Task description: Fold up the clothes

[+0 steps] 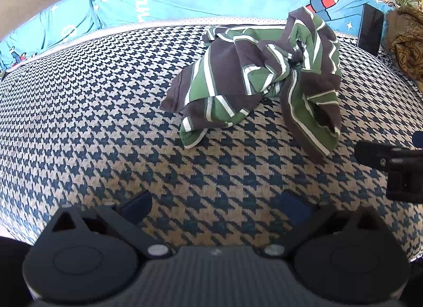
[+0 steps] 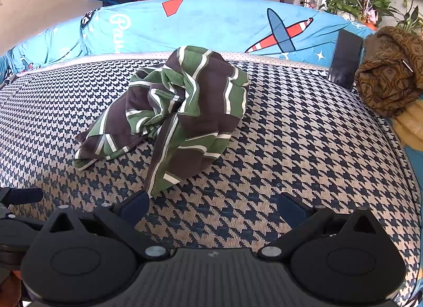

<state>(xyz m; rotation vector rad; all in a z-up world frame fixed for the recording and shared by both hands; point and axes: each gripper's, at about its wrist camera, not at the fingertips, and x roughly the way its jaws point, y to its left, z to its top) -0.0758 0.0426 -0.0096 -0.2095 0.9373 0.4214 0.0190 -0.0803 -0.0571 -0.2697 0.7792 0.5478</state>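
Right wrist view puts the crumpled striped garment (image 2: pixel 171 111) straight ahead of the right gripper (image 2: pixel 212 208), its nearest hanging corner almost touching the left finger tip (image 2: pixel 134 205). The fingers there are spread wide with nothing between them. In the left wrist view the same garment (image 1: pixel 253 74) lies ahead and off to the right of the left gripper (image 1: pixel 219 205), well apart from it; those fingers are spread and empty too. The right gripper shows at that view's right edge (image 1: pixel 391 164), close to the garment's near right corner.

The garment sits bunched in a heap on the houndstooth cushion (image 2: pixel 290 148), roughly mid-surface, with no clear long axis: it spreads a little from a low flap on the left to a taller mound on the right. By my reading the right gripper is the nearer one and would reach the cloth first, while the left has to cross open cushion to get at the low left flap.

Behind the heap runs a blue printed cover (image 2: pixel 211 24). A dark phone (image 2: pixel 346 58) leans against it at the right, beside a brown patterned cloth (image 2: pixel 388 69). Nothing lies between either gripper and the garment.
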